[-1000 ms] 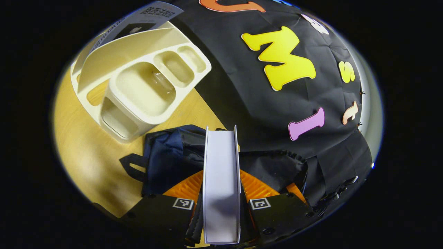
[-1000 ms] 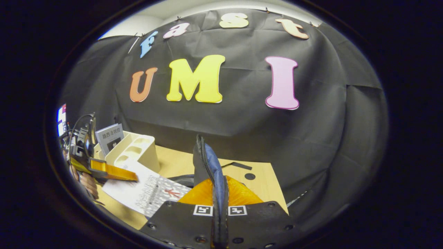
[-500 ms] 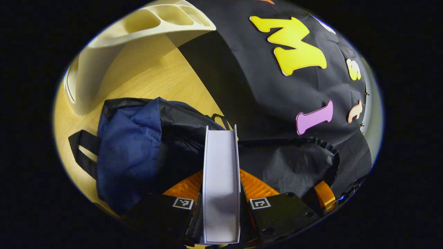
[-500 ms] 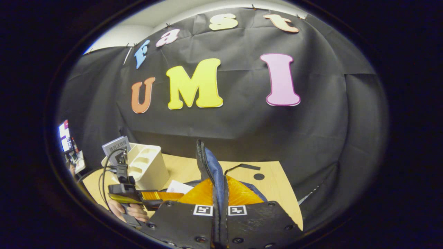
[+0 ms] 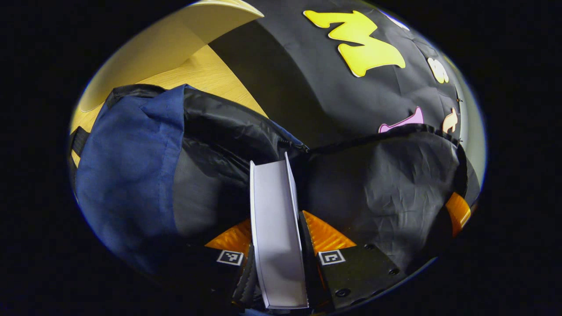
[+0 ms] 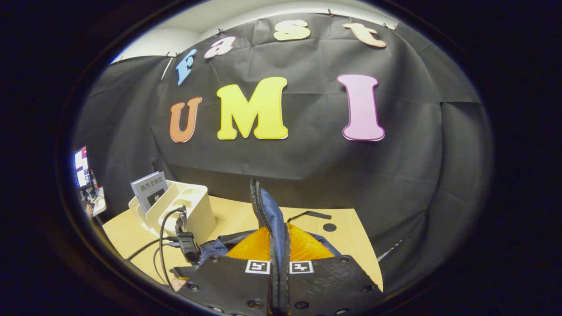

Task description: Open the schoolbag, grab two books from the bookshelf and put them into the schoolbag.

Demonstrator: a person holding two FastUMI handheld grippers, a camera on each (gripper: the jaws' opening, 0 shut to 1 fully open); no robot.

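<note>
In the left gripper view my left gripper (image 5: pixel 277 228) is shut on a white-edged book (image 5: pixel 274 219), whose far end reaches into the open mouth of the dark blue and black schoolbag (image 5: pixel 131 166). The bag's black lining (image 5: pixel 386 175) spreads to the right. In the right gripper view my right gripper (image 6: pixel 277 245) is shut on the schoolbag's zipped flap (image 6: pixel 263 210) and holds it upright. The left gripper's body and cable (image 6: pixel 186 241) show low on the left there. A second book (image 6: pixel 149 188) leans in the cream bookshelf (image 6: pixel 184 206) on the wooden table (image 6: pixel 237 215).
The cream bookshelf's wall (image 5: pixel 175 39) rises at the top left of the left gripper view, with a strip of wooden table (image 5: pixel 210 79) beside it. A black strap (image 6: pixel 309 215) and a dark round spot (image 6: pixel 329 227) lie on the table behind the bag.
My left gripper has carried the book down and forward into the bag's mouth; the bag looms larger and the bookshelf has slid out the top. The right gripper keeps holding the flap.
</note>
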